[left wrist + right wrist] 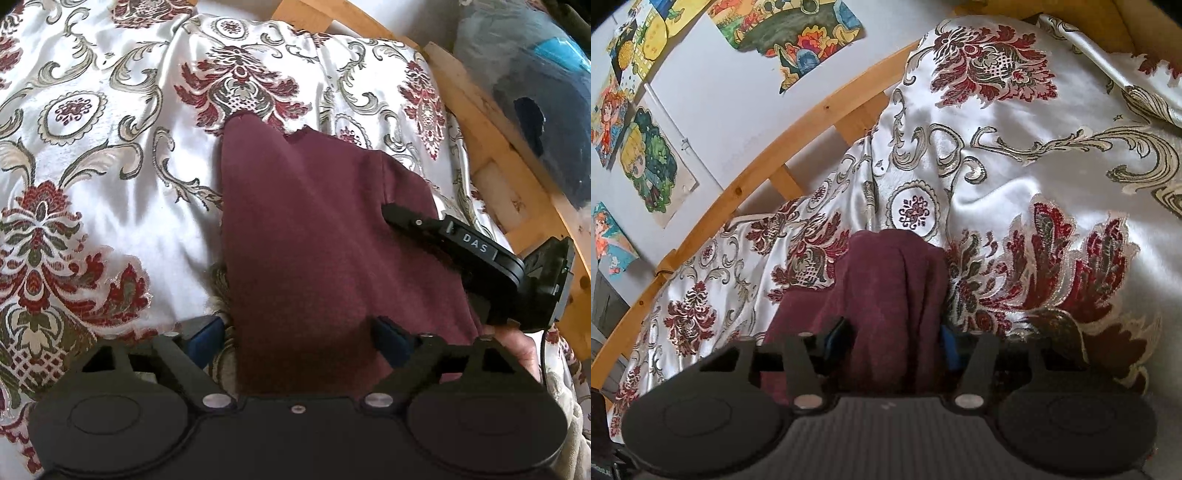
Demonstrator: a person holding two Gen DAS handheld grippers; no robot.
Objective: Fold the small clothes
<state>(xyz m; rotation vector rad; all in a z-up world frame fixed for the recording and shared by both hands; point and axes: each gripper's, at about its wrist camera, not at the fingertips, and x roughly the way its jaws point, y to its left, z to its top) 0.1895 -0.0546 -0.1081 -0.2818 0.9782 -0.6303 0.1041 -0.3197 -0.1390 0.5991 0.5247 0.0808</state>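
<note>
Maroon garment (306, 229) spread on a bed, over a shiny white bedspread (110, 155) patterned with red and grey-green flowers and scrolls. Seen from the left wrist: left gripper (299, 338) low over the near edge of the garment, blue-padded fingers (393, 338) spread wide, cloth lying between them, pads not pressing it. Right gripper (443, 236) reaching in from the right, black, marked "DAS", its tip on the garment's right side where the cloth puckers; part of a hand (517, 347) visible behind it. Wooden bed rail (491, 122) along the far right, dark and blue bundles beyond it, blurred. Seen from the right wrist: right gripper (892, 339) with a bunched fold of the garment (894, 288) rising between its fingers (947, 343), both blue pads close against the cloth; a firm pinch cannot be told for certain. Bedspread (1015, 177) rumpled behind, wooden rail (768, 166) curving across the left, white wall with colourful cartoon drawings (650, 166) stuck to it.
</note>
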